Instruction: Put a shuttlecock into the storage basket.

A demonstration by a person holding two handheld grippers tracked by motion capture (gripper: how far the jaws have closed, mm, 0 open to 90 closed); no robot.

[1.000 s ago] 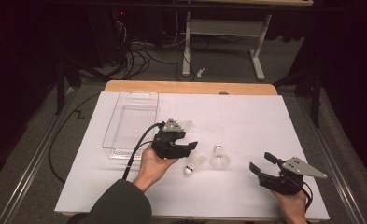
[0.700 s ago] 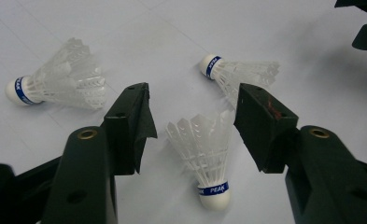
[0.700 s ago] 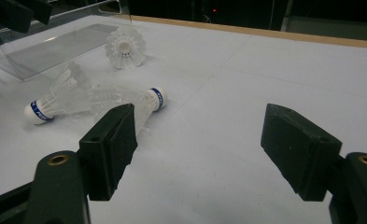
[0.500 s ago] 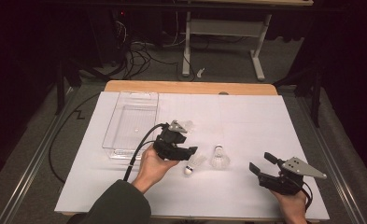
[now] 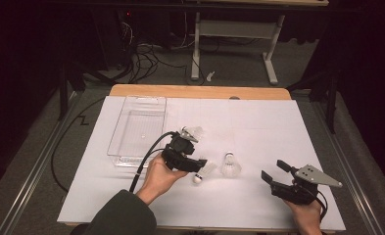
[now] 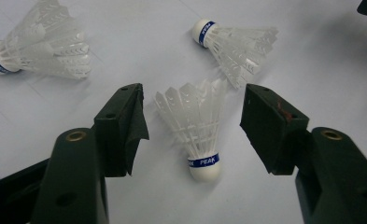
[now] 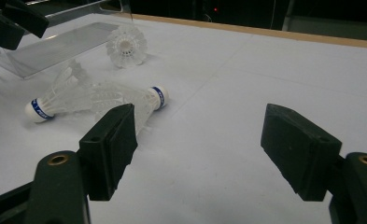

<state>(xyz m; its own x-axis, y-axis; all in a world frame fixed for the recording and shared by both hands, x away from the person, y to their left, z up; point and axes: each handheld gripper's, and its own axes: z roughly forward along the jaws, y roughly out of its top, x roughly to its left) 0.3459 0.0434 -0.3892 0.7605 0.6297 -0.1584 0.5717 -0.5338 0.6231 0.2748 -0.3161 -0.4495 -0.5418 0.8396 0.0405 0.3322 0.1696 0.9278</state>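
Left tool (image 6: 194,123): jaws stand wide and have just been opening further. A shuttlecock (image 6: 196,128) lies between them, free of both pads, its cork base toward the camera and its feather skirt pointing away. In the high view this tool (image 5: 196,164) sits near the middle of the surface (image 5: 278,122), just right of a clear plastic tray (image 5: 119,139).

Right tool (image 7: 197,149): jaws wide, nothing between them, resting low near the front right edge.

Handling, as judged: the shuttlecock will be very light and will skid or roll on the smooth white covering if nudged by one pad alone. The skirt is thin, ribbed and translucent, and would crush or splay under a firm squeeze. The rounded white cork with its blue band is the stiff part; the better hold is across the cork or the tight neck of the skirt just above it, with gentle closing.

Two more shuttlecocks of the same make lie on their sides beyond the jaws, one to the upper left (image 6: 38,44), one to the upper right (image 6: 235,44), both apart from the first.
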